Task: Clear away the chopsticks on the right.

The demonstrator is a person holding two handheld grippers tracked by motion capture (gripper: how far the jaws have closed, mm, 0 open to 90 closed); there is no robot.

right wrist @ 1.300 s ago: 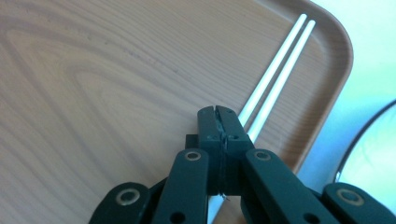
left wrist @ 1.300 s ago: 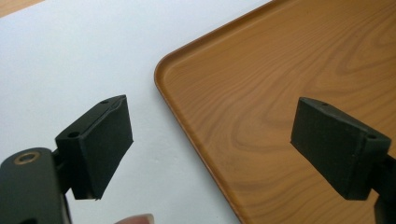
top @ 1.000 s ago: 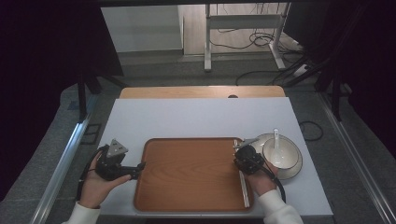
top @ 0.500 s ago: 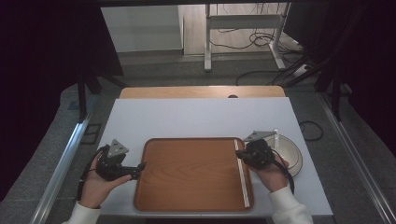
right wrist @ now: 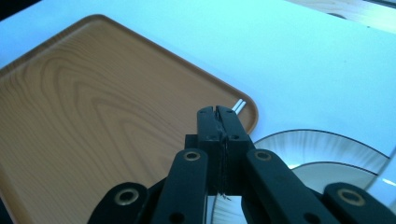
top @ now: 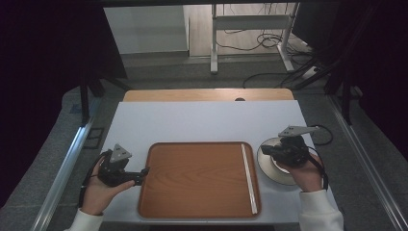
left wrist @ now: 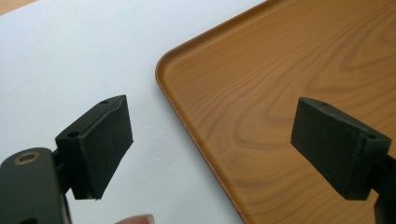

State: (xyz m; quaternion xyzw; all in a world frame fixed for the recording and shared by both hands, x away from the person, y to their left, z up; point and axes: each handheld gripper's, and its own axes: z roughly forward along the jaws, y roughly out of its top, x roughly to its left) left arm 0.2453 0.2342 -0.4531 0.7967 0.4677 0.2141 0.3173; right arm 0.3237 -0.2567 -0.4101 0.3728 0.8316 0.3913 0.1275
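The wooden tray (top: 197, 178) sits mid-table, chopsticks (top: 248, 178) lying along its right edge. Left gripper (top: 139, 174) hovers just left of the tray; right gripper (top: 265, 150) hangs over the plate (top: 269, 163) just right of it.

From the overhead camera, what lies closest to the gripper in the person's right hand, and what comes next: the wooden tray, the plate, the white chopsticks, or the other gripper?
1. plate, directly under the right gripper.
2. chopsticks, along the tray's right edge.
3. tray, mid-table, to the left.
4. left gripper, at the tray's far left side.
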